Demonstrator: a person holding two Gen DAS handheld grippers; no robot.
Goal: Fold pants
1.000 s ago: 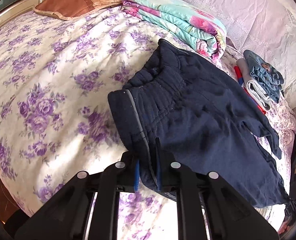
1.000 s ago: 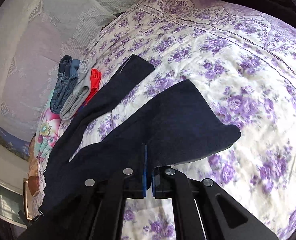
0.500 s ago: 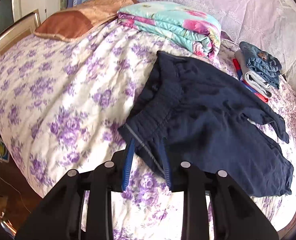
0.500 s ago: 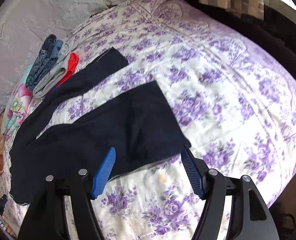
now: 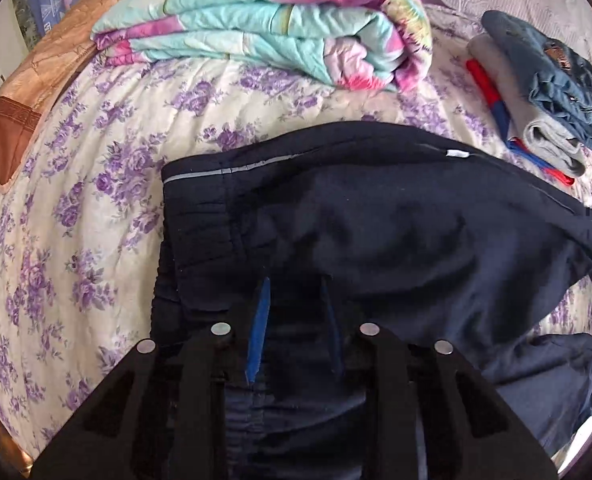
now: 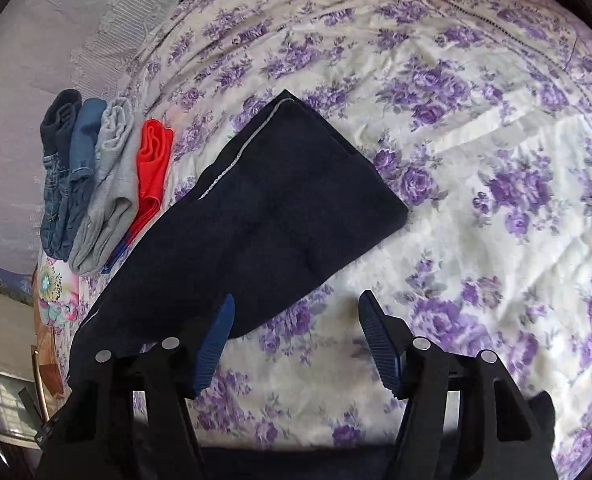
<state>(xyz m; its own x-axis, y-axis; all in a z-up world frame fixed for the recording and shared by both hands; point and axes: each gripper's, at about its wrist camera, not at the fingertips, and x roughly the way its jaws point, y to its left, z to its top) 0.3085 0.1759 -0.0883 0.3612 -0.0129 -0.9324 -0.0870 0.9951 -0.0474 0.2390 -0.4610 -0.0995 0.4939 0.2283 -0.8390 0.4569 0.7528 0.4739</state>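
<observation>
Dark navy pants [image 5: 395, 240] lie on the purple-flowered bed cover [image 5: 76, 220], folded lengthwise with a grey side stripe along the far edge. My left gripper [image 5: 296, 288] hovers over the waistband end, its blue pads a little apart with dark cloth beneath them; it does not pinch the cloth. In the right wrist view the leg end of the pants [image 6: 280, 216] lies flat, cuff towards the far right. My right gripper [image 6: 296, 312] is wide open and empty, just in front of the leg's near edge.
A folded turquoise and pink quilt [image 5: 264, 24] and a brown pillow [image 5: 28, 80] lie at the head of the bed. A stack of folded jeans, grey and red clothes [image 5: 535, 92] sits beyond the pants, also in the right wrist view [image 6: 96, 184].
Both grippers let go of the pants and opened. The pants now lie flat with one leg folded over the other. The left gripper moved in over the waistband.
</observation>
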